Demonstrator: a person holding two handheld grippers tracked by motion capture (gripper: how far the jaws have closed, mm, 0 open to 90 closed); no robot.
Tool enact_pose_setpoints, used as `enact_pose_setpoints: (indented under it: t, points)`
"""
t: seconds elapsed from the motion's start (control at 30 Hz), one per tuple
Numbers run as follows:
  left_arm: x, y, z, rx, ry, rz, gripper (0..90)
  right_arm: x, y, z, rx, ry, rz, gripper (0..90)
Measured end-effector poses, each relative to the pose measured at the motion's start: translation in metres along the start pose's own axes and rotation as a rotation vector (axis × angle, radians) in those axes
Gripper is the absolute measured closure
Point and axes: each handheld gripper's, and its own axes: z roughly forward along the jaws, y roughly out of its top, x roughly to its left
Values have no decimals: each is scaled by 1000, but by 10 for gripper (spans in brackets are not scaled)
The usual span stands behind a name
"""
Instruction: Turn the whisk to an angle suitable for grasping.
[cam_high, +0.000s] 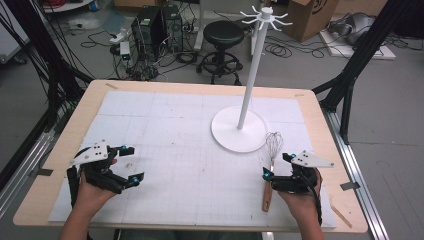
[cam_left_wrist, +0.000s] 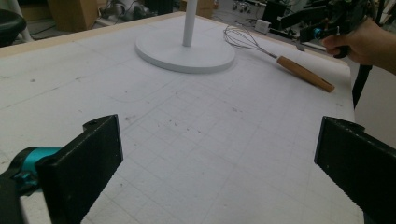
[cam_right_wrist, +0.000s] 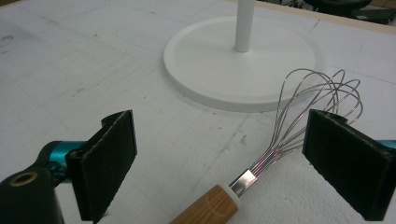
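Right now the whisk (cam_right_wrist: 280, 154) lies between the spread jaws of the right gripper (cam_high: 278, 166), untouched.
Its long axis runs away from that hand: wooden handle nearest, wire loops ahead beside the white stand's base (cam_right_wrist: 245, 65). The left gripper (cam_high: 129, 165), jaws also released and empty, sits well apart across the tabletop (cam_high: 190, 165).

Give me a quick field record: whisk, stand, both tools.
whisk: lies flat on the white mat, wooden handle toward the person, wires beside the stand's base; whisk
stand: white hook stand, upright, hooks bare
left tool: open, nothing between its jaws, far from the whisk
right tool: open, jaws either side of the whisk's neck, not gripping
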Motion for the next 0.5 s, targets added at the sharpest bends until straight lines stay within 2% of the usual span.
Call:
enact_pose_setpoints:
  t: [0.2, 0.37, 0.5]
  points:
    - [1, 1, 0, -13, 3, -6, 17, -2, -1, 1, 14, 1, 12, 89]
    - [0, -1, 3, 7, -3, 5, 17, -2, 1, 0, 20, -16, 12, 90]
    - [0, -1, 5, -2, -11, 2, 17, 0, 4, -4, 20, -40, 8, 90]
